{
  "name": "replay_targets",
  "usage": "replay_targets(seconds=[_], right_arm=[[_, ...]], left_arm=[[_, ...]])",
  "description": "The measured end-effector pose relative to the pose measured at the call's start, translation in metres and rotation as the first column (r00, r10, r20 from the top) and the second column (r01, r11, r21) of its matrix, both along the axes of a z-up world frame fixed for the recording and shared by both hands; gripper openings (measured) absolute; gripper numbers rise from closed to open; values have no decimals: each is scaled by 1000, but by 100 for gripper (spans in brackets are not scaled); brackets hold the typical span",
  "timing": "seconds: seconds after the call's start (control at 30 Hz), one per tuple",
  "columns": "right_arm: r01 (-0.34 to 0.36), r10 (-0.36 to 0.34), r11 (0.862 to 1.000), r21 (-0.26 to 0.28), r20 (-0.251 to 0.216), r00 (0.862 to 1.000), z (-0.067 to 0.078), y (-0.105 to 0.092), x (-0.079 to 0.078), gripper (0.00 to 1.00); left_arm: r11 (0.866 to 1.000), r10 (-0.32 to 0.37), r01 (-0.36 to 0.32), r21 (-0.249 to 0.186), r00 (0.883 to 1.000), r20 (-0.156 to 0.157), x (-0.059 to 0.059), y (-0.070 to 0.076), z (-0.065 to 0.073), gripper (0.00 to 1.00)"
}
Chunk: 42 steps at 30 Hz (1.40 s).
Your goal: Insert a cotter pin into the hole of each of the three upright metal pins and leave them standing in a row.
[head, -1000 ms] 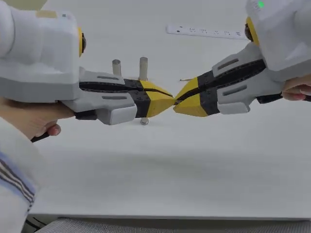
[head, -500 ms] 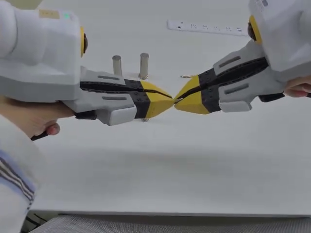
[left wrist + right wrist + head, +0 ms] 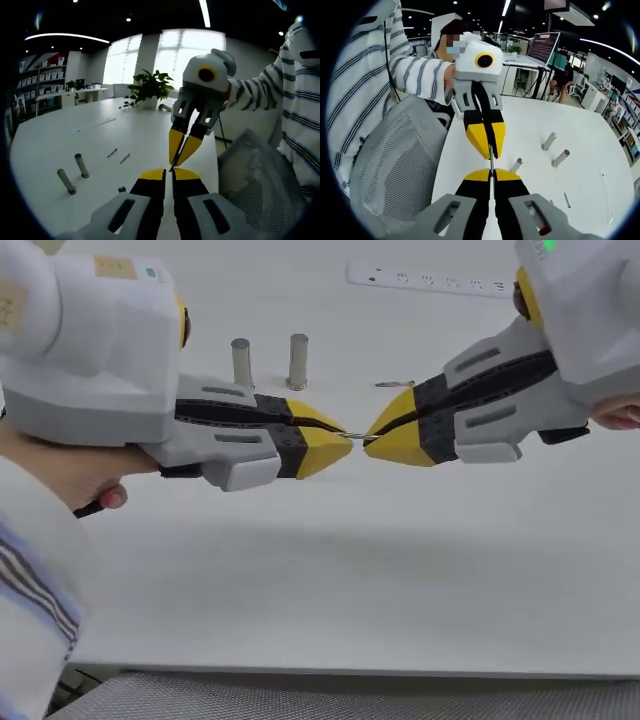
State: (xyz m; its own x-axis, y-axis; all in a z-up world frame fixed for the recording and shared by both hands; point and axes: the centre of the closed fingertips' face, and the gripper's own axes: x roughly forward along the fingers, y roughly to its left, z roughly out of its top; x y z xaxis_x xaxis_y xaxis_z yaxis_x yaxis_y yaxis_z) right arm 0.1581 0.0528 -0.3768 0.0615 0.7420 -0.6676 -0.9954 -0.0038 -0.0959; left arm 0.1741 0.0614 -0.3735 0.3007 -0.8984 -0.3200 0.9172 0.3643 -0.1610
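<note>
A cotter pin (image 3: 357, 436) spans the gap between the left gripper (image 3: 345, 435) and right gripper (image 3: 368, 438). Behind the left fingers stand two metal pins (image 3: 298, 360). Behind the right fingers lies a spare cotter pin (image 3: 395, 384), then a power strip (image 3: 430, 282).

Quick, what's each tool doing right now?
Left tool: closed, pinching one end of the cotter pin.
Right tool: closed, pinching its other end.
</note>
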Motion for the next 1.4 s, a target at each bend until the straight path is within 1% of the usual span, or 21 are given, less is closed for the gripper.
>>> replay_targets(seconds=[0.03, 0.1, 0.13, 0.17, 0.2, 0.23, 0.27, 0.33, 0.4, 0.43, 0.47, 0.5, 0.57, 0.73, 0.87, 0.97, 1.07, 1.2, 1.27, 1.33, 1.4], right_arm=[[6, -6, 1000, -7, 3, 1000, -3, -1, 3, 0], [21, -21, 1000, -21, 11, 1000, -8, -2, 9, 0], [25, -25, 999, -25, 14, 1000, -9, -2, 10, 0], [44, -44, 998, -44, 15, 999, -14, -4, 14, 0], [54, -53, 997, -54, 13, 999, -17, -5, 16, 0], [72, -71, 996, -60, 20, 997, -24, -7, 28, 0], [79, -78, 995, -66, 20, 997, -27, -8, 32, 0], [89, -87, 992, -90, 31, 996, -34, -9, 38, 0], [92, -87, 989, -115, 48, 995, -37, -10, 41, 0], [93, -88, 989, -119, 49, 995, -39, -9, 42, 0], [95, -89, 987, -127, 51, 995, -42, -8, 45, 0], [96, -90, 987, -129, 51, 995, -44, -8, 48, 0], [102, -96, 986, -129, 49, 994, -48, -7, 53, 0], [88, -80, 987, -136, 65, 995, -54, -1, 61, 0], [87, -77, 985, -146, 67, 995, -60, 1, 65, 0], [84, -76, 986, -142, 56, 995, -63, 3, 66, 0], [79, -70, 985, -156, 63, 996, -66, 4, 67, 0], [74, -67, 986, -152, 54, 996, -67, 5, 65, 0], [78, -70, 986, -147, 55, 996, -66, 5, 66, 0], [80, -74, 986, -144, 52, 996, -66, 5, 67, 0], [81, -74, 985, -150, 48, 996, -67, 5, 67, 0]], left_arm=[[1000, 6, -6, 7, 1000, -1, 2, 2, -2, 3], [999, 30, -30, 34, 1000, 1, 9, 8, -7, 10], [997, 58, -58, 52, 998, -4, 16, 14, -11, 14], [995, 83, -82, 62, 996, -14, 20, 18, -14, 17], [993, 99, -97, 73, 995, -25, 23, 21, -18, 17], [992, 94, -92, 81, 996, -14, 26, 23, -19, 17], [992, 97, -95, 84, 995, -12, 26, 24, -20, 17], [988, 110, -108, 108, 994, -18, 30, 27, -25, 19], [986, 115, -111, 124, 993, -24, 32, 29, -29, 20], [984, 115, -110, 139, 993, -24, 33, 30, -32, 20], [982, 116, -112, 149, 993, -20, 35, 31, -34, 19], [978, 123, -119, 172, 992, -8, 38, 33, -37, 18], [974, 119, -116, 193, 993, -3, 41, 34, -41, 15], [975, 103, -99, 201, 995, -9, 44, 30, -43, 20], [973, 87, -83, 215, 996, -10, 47, 27, -47, 19], [971, 75, -70, 229, 997, -11, 49, 25, -51, 19], [970, 56, -51, 238, 998, -14, 52, 22, -54, 17], [969, 34, -29, 245, 999, -15, 52, 19, -56, 14], [968, 33, -28, 249, 999, -13, 53, 18, -58, 10], [967, 14, -10, 253, 1000, -13, 52, 18, -59, 5], [968, 17, -13, 251, 1000, -12, 53, 18, -58, 6]])
